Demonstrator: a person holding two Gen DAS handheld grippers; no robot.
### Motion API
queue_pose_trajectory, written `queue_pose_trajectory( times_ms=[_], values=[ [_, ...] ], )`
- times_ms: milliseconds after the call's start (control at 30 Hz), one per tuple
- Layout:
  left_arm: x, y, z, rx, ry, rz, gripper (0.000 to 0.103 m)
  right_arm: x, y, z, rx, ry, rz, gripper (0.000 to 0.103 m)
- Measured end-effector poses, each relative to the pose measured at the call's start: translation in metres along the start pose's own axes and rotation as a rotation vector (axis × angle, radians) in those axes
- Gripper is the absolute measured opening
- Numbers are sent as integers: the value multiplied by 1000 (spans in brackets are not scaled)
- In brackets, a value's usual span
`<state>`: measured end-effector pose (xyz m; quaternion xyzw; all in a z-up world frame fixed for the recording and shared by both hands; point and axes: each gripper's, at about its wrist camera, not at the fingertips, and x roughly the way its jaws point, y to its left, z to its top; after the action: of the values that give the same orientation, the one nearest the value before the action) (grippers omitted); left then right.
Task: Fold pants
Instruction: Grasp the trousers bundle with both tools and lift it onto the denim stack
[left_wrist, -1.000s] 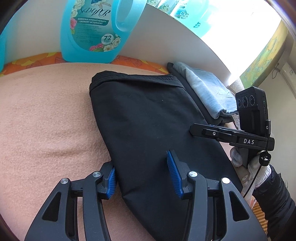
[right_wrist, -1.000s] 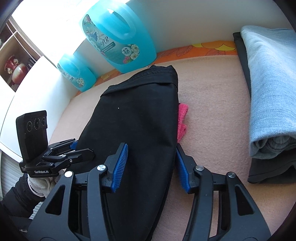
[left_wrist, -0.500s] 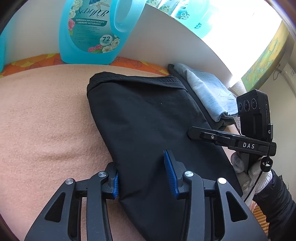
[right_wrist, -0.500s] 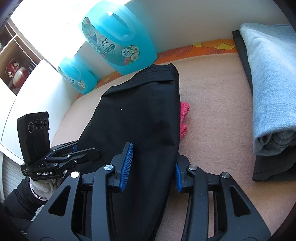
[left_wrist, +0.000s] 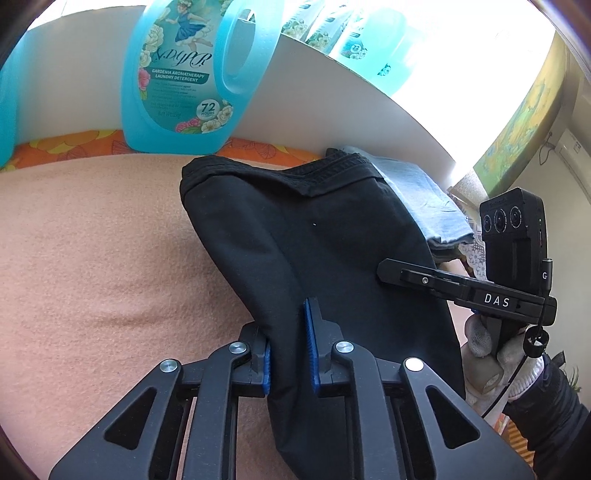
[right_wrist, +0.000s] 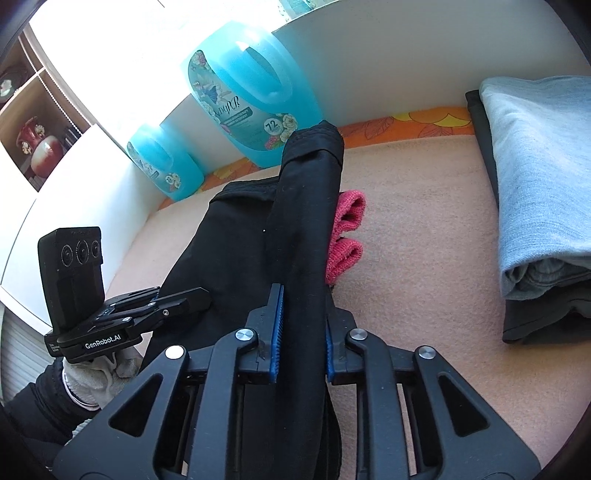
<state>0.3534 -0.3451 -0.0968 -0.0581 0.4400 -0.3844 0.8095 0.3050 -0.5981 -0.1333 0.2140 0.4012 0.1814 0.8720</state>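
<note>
Peach blanket (left_wrist: 92, 258) bounded by white wall; detergent bottle (left_wrist: 184, 74) behind, folded stack (right_wrist: 535, 192) right. Left gripper (left_wrist: 288, 354) and right gripper (right_wrist: 301, 332) each clamp the black pants (left_wrist: 332, 240), raised mid-blanket.

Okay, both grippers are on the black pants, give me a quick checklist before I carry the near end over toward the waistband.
1. Left gripper clamped on the black pants: ok, jaws shut on the fabric's left edge.
2. Right gripper clamped on the pants: ok, jaws shut on a raised ridge of fabric.
3. Both grips level: cannot tell; in the right wrist view the fabric ridge rises steeply.
4. Pink item clear of the pants: not ok, it lies against their right edge, partly tucked under.
5. Folded blue garment clear: ok, peach blanket shows between.
6. Detergent bottle clear of the waistband: cannot tell, it stands close behind.
</note>
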Motion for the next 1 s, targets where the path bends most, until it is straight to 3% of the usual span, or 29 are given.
queue_pose_trajectory(
  times_ms=[433, 1000],
  values=[
    [-35, -46, 11, 108, -77, -45, 10, -60, 25, 0, -37, -116, -27, 17],
    [-11, -140, 58, 243, -119, -175, 10, -177, 5, 14, -32, -286, -148, 17]
  ],
)
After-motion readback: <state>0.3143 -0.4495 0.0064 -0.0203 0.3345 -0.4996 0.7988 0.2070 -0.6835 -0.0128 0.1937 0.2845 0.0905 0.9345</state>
